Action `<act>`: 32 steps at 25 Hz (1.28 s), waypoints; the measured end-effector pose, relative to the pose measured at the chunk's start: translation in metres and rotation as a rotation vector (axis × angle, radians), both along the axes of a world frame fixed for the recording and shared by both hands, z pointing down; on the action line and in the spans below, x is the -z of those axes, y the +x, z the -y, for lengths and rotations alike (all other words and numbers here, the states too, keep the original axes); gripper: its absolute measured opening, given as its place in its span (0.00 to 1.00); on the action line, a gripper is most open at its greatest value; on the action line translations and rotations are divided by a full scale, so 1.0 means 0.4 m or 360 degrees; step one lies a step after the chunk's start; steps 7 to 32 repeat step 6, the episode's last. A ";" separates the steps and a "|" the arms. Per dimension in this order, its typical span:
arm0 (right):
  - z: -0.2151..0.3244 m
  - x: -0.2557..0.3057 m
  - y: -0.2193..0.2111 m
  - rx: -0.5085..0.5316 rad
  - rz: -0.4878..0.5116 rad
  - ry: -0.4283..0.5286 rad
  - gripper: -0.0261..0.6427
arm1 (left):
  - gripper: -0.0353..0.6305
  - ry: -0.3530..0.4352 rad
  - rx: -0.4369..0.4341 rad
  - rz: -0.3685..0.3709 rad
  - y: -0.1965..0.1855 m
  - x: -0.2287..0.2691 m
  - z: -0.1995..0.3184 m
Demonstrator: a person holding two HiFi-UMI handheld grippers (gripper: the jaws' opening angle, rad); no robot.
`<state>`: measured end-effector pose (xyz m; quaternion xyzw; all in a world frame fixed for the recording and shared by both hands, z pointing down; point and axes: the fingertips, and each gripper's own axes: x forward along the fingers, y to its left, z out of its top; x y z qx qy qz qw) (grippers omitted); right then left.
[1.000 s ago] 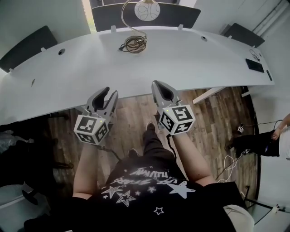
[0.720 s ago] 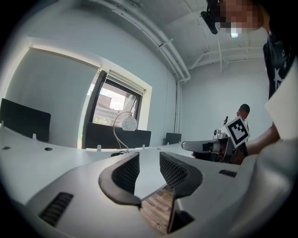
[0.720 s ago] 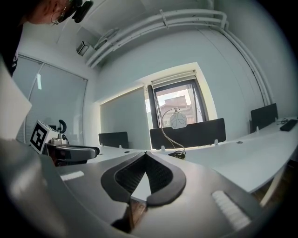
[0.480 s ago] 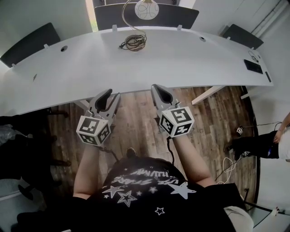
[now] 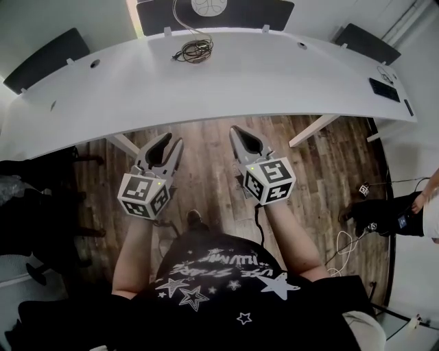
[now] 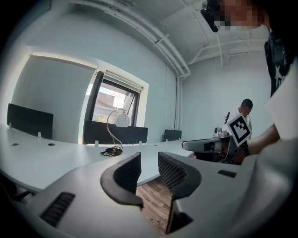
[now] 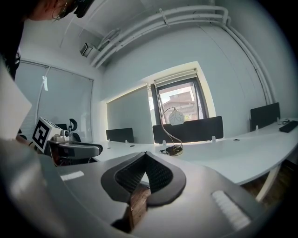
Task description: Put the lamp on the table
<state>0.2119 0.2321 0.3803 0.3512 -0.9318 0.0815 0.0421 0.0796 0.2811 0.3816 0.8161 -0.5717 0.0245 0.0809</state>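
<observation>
The lamp has a white globe shade [image 5: 208,5] on a thin curved stem, and its coiled dark cable [image 5: 192,49] lies at the far edge of the long white table [image 5: 274,75]. It also shows in the left gripper view as the lamp [image 6: 123,121] and in the right gripper view as the lamp [image 7: 176,117]. Both grippers hang over the wooden floor, short of the table's near edge. My left gripper [image 5: 168,145] is open; its jaws are closing, with nothing between them. My right gripper [image 5: 240,134] is shut and empty.
Dark screens [image 5: 212,14] stand behind the table. A black flat device [image 5: 384,89] lies near its right end. A slanted table leg [image 5: 312,130] reaches the floor ahead on the right. A person [image 5: 418,212] stands far right among cables [image 5: 346,243].
The table and lamp have slid up and away in the head view; both grippers now sit farther from the table's edge, over the floor. The left jaws have narrowed slightly.
</observation>
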 end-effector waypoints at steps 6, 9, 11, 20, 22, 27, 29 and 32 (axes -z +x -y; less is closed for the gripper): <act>-0.059 -0.009 0.068 0.0015 0.0014 -0.0033 0.04 | 0.09 -0.0043 0.0004 0.0037 0.072 -0.011 -0.074; -0.059 -0.009 0.068 0.0015 0.0014 -0.0033 0.04 | 0.09 -0.0043 0.0004 0.0037 0.072 -0.011 -0.074; -0.059 -0.009 0.068 0.0015 0.0014 -0.0033 0.04 | 0.09 -0.0043 0.0004 0.0037 0.072 -0.011 -0.074; -0.059 -0.009 0.068 0.0015 0.0014 -0.0033 0.04 | 0.09 -0.0043 0.0004 0.0037 0.072 -0.011 -0.074; -0.059 -0.009 0.068 0.0015 0.0014 -0.0033 0.04 | 0.09 -0.0043 0.0004 0.0037 0.072 -0.011 -0.074; -0.059 -0.009 0.068 0.0015 0.0014 -0.0033 0.04 | 0.09 -0.0043 0.0004 0.0037 0.072 -0.011 -0.074; -0.059 -0.009 0.068 0.0015 0.0014 -0.0033 0.04 | 0.09 -0.0043 0.0004 0.0037 0.072 -0.011 -0.074; -0.059 -0.009 0.068 0.0015 0.0014 -0.0033 0.04 | 0.09 -0.0043 0.0004 0.0037 0.072 -0.011 -0.074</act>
